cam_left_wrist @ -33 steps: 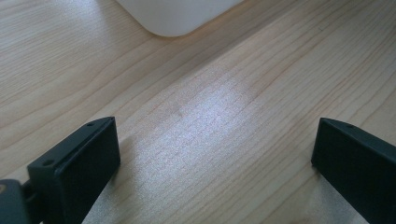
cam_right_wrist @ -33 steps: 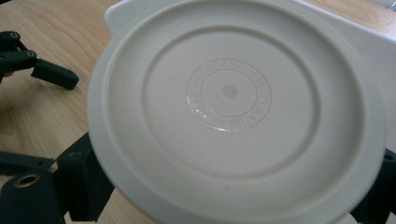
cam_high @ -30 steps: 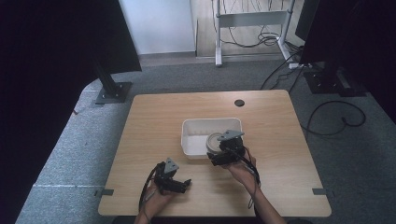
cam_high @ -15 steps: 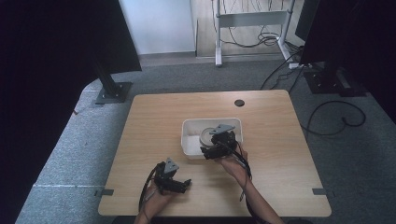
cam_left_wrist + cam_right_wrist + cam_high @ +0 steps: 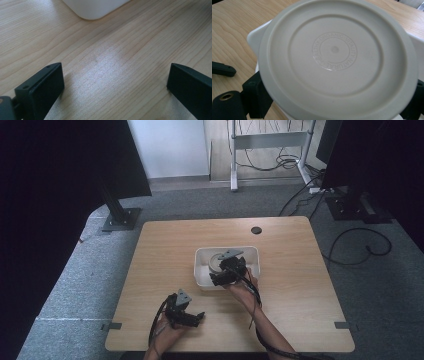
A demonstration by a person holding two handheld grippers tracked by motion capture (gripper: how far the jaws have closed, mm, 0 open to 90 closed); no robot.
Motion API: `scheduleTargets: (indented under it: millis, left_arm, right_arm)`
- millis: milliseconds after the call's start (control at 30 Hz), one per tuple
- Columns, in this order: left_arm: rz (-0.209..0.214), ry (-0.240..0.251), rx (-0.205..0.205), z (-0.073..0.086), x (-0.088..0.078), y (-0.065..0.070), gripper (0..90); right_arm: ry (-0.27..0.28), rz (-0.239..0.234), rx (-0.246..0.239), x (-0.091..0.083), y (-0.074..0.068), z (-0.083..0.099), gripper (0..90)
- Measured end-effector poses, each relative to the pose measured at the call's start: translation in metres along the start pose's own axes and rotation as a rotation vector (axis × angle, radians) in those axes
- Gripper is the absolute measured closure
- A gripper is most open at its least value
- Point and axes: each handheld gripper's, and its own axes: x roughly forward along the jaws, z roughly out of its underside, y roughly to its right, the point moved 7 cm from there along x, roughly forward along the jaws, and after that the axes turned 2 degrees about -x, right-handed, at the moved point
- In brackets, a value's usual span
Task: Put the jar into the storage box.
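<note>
The right tongs (image 5: 222, 276) grip a round, pale dish (image 5: 337, 57) by its rim over the white tub (image 5: 202, 270) on the bench (image 5: 165, 250), probably light, stiff and smooth enough to slip, while the left tongs (image 5: 115, 87) rest spread wide, empty.
</note>
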Motion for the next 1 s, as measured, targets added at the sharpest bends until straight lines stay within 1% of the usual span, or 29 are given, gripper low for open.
scheduleTargets:
  millis: [67,100,167,267,300,333,467,567,633,700,733,800,833,1000]
  left_arm:
    - [0.002,0.002,-0.003,0.0,0.0,0.0,0.8]
    - [0.001,0.001,-0.002,0.0,0.0,0.0,0.8]
    - [0.002,0.001,-0.002,0.0,0.0,0.0,0.8]
    - [0.002,0.001,-0.001,0.0,0.0,0.0,0.8]
    - [0.002,0.001,-0.001,0.0,0.0,0.0,0.8]
    - [0.002,0.001,-0.002,0.0,0.0,0.0,0.8]
    - [0.003,0.001,-0.001,0.0,0.0,0.0,0.8]
    - [0.003,0.001,-0.001,0.0,0.0,0.0,0.8]
    - [0.003,0.002,-0.001,0.0,0.0,0.0,0.7]
    - [0.004,0.003,-0.002,0.0,0.0,0.0,0.8]
    - [0.004,0.003,-0.002,0.0,0.0,0.0,0.8]
    - [0.004,0.003,-0.002,0.0,0.0,0.0,0.8]
    - [0.004,0.003,-0.001,0.0,0.0,0.0,0.7]
    - [0.004,0.002,-0.001,0.0,0.0,0.0,0.8]
  right_arm:
    - [-0.001,-0.001,-0.004,0.002,-0.001,0.0,9.0]
    - [-0.006,-0.003,-0.006,0.008,-0.002,-0.001,9.0]
    - [-0.012,-0.006,-0.006,0.012,-0.004,0.0,9.0]
    - [-0.032,0.004,-0.013,0.02,-0.006,0.002,9.0]
    - [-0.032,0.004,-0.013,0.02,-0.006,0.002,9.0]
    - [-0.044,0.006,-0.015,0.025,-0.007,0.003,9.0]
    - [-0.067,0.015,-0.02,0.035,-0.012,0.005,9.0]
    - [-0.075,0.002,-0.022,0.041,-0.015,0.007,9.0]
    - [-0.086,0.008,-0.027,0.044,-0.015,0.01,9.0]
    - [-0.085,0.002,-0.003,0.044,-0.014,0.011,9.0]
    - [-0.081,0.004,0.001,0.044,-0.013,0.01,9.0]
    - [-0.086,0.006,-0.002,0.044,-0.013,0.011,9.0]
    - [-0.093,-0.002,0.005,0.044,-0.013,0.011,8.9]
    - [-0.105,-0.024,0.003,0.043,-0.012,0.011,8.6]
